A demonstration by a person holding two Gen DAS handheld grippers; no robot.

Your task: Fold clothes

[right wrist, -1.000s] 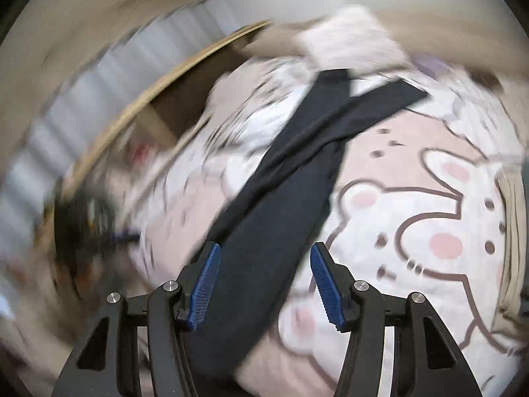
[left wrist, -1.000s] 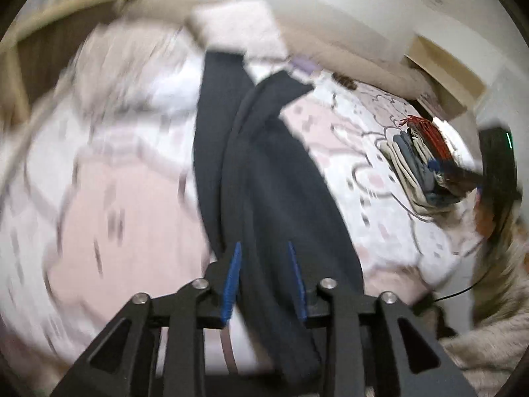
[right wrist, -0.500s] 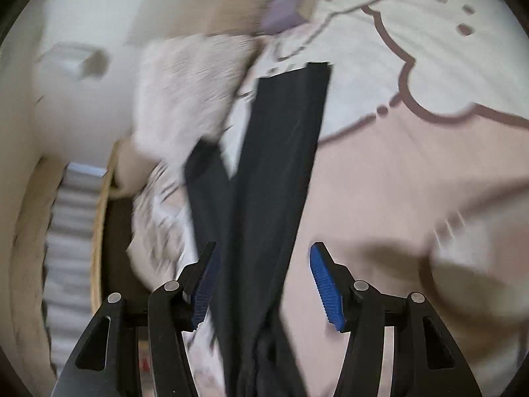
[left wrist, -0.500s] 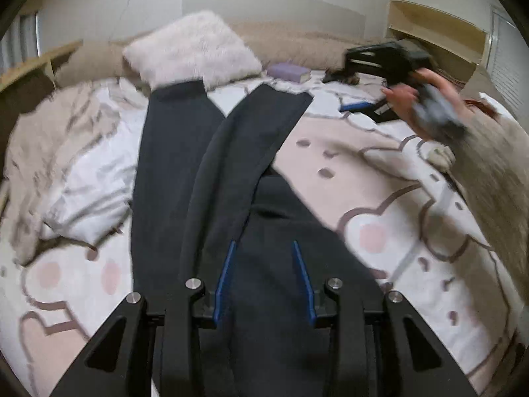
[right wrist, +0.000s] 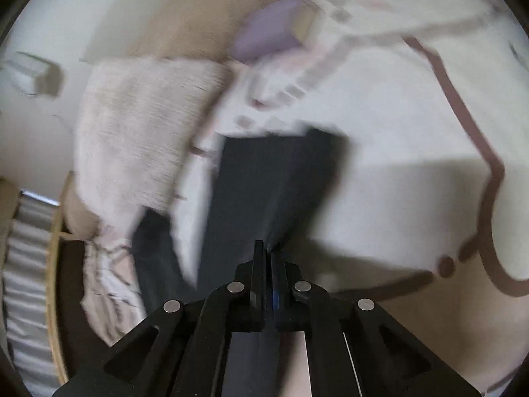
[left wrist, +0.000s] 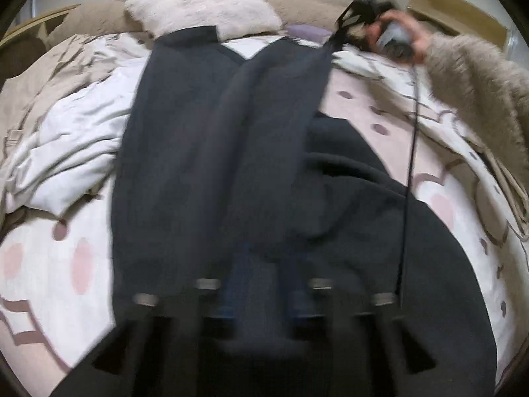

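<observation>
Jaws pressed together on the right gripper (right wrist: 267,254), clamped on the far hem of one leg of the dark trousers (left wrist: 211,152). Seen from the left wrist: right gripper (left wrist: 358,16) up by the fluffy pillow (left wrist: 201,0), hem lifted off the bed cover (left wrist: 396,99). Long axis running from pillow toward the near edge, waist end beneath the left gripper (left wrist: 261,294). Left jaws too blurred to call open or closed. Right hand nearer the cuff, so likely bringing hem toward waist.
</observation>
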